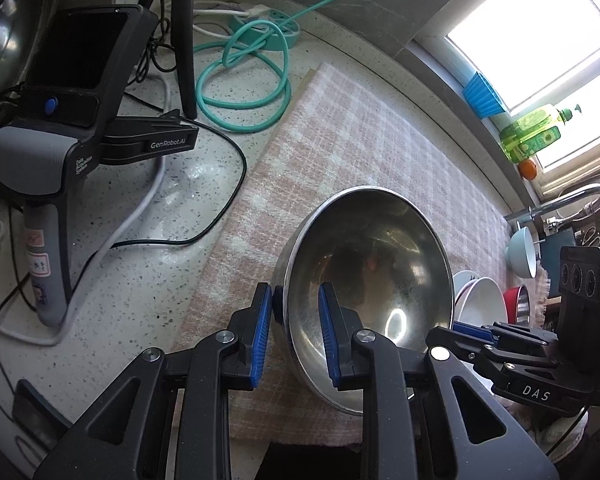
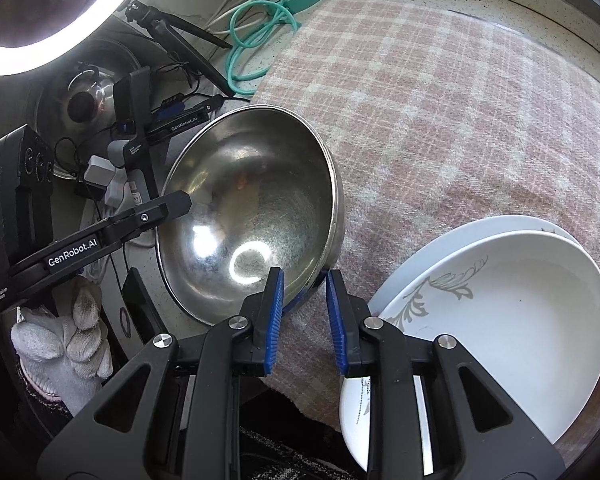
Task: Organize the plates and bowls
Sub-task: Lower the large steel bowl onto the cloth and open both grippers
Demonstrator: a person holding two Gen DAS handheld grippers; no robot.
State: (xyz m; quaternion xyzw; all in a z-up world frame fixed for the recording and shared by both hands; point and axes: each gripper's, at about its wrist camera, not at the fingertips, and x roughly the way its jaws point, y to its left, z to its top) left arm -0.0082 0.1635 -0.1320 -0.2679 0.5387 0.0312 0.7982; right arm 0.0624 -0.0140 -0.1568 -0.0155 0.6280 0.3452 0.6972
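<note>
Pink-and-white checked cloth (image 1: 364, 152) covers most of the speckled counter (image 1: 140, 280), and past its far edge a teal cable (image 1: 244, 76) lies in loose loops by a teal power strip (image 1: 268, 24) with a white plug in it. On the window ledge there's a blue ribbed cup (image 1: 483, 94) next to a green bottle (image 1: 534, 136) lying on its side (something small and orange sits just below it, can't tell what), with a chrome faucet (image 1: 572, 200) curving beneath. Over on the other side a lit ring light (image 2: 40, 20) hangs above a steel pot lid with a black knob (image 2: 82, 102), plus a black tripod (image 2: 180, 36) and a tangle of black wires and white chargers (image 2: 100, 176).
</note>
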